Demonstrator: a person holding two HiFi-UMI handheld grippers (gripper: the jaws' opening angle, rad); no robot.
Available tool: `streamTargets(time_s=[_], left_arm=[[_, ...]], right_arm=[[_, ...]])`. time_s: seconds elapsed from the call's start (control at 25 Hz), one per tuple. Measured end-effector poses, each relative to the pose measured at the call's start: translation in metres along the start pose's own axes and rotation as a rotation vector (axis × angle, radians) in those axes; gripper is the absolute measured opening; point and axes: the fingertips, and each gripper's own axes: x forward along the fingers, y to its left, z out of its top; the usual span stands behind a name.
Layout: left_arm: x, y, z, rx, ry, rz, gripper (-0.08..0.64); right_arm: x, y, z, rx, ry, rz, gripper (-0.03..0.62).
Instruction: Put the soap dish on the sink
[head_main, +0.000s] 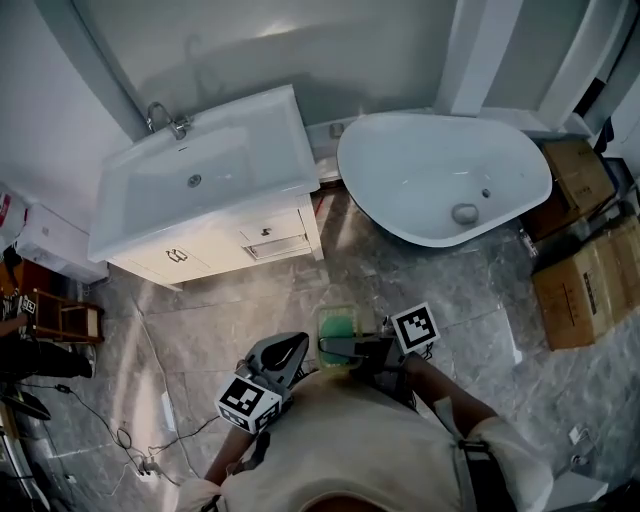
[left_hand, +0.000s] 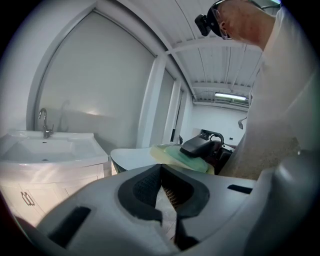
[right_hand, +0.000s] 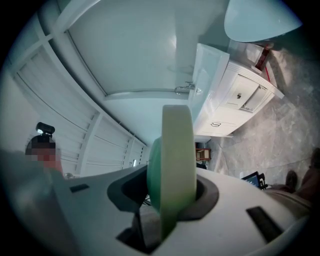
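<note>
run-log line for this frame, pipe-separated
phase: dish held | right hand-held gripper: shut on green soap dish | left hand-held gripper: shut, empty | sink: ahead, dish not yet on it

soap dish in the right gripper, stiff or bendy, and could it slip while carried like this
Probably stiff: the soap dish shows a straight, unbent edge though the right gripper clamps just one end. Likely light, since it sticks out from that grip without sagging. Its smooth surface suggests it could slip or pivot between the pads if jolted.
</note>
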Motion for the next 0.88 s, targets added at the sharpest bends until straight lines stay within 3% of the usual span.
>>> streamTargets(time_s=[0.2, 0.4, 0.64, 0.88], left_arm=[[0.028, 0.0, 0.001, -0.056, 0.033, 0.039, 0.02], [0.067, -0.01, 0.006, -0.093, 0.059, -0.048, 0.02], [0.079, -0.01, 0.005, -0.105, 0.084, -0.021, 0.02], [0.08, 0.014, 0.002, -0.135, 0.116, 0.065, 0.02]], right_arm=[[-0.031, -0.01, 0.018, 0.049, -0.023, -0.024, 0.143], [-0.05, -0.005, 0.038, -0.021, -0.007, 0.012, 0.144], [-0.062, -0.011, 0.046, 0.042, -0.033, 0.036, 0.144], [-0.059, -0.01, 0.055, 0.085, -0.041, 0.024, 0.144]])
